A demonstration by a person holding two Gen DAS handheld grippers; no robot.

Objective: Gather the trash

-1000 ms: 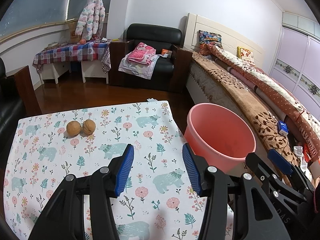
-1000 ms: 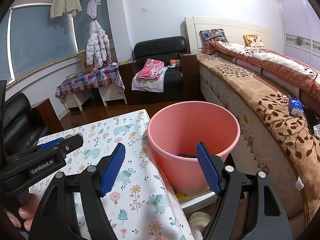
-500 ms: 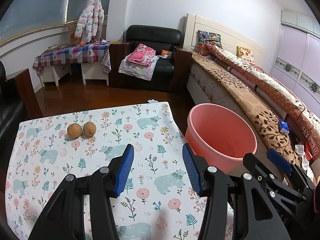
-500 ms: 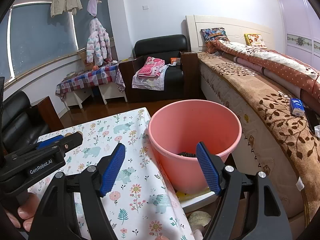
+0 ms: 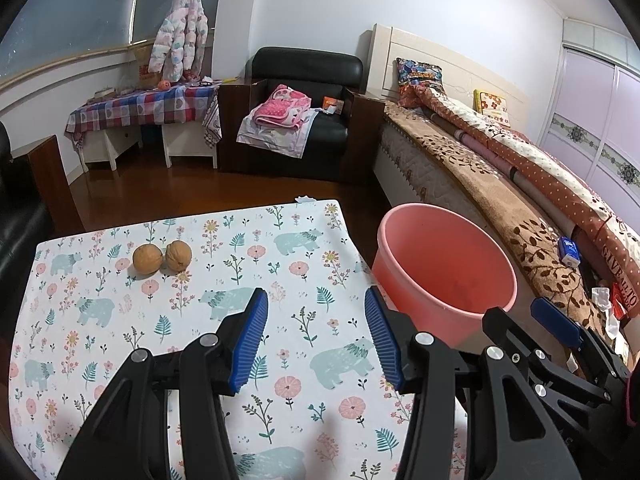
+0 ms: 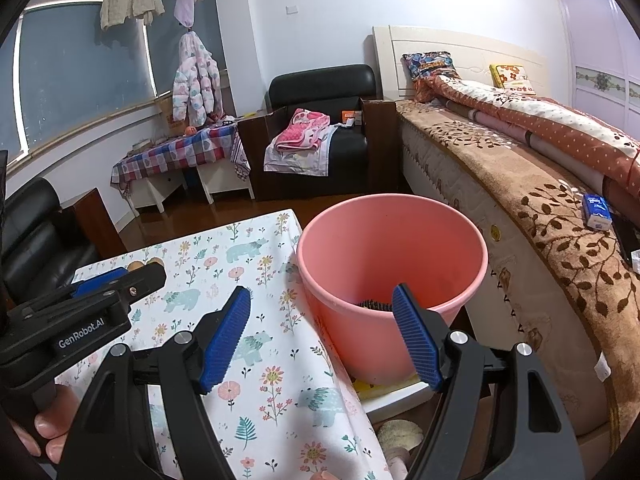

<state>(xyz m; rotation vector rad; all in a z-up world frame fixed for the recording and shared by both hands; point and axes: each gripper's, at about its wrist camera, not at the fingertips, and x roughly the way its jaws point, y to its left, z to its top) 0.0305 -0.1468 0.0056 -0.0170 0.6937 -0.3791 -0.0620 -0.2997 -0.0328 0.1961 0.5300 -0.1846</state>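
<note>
Both claws were just hanging there wide open with nothing between the blue pads. The left claw (image 5: 316, 336) sat over the worktop (image 5: 280, 280) with its floral bear-print cloth. Two walnuts (image 5: 162, 257) were lying side by side, touching, toward the far left of that cloth, well apart from the claw. The right claw (image 6: 322, 334) pointed at the pink bucket (image 6: 394, 268), which stood just off the worktop's right edge, between it and the bed (image 6: 520, 184). There was something dark at the bottom of the bucket, couldn't tell what. A hand (image 6: 48, 420) showed at the near left, holding the left claw's handle.
</note>
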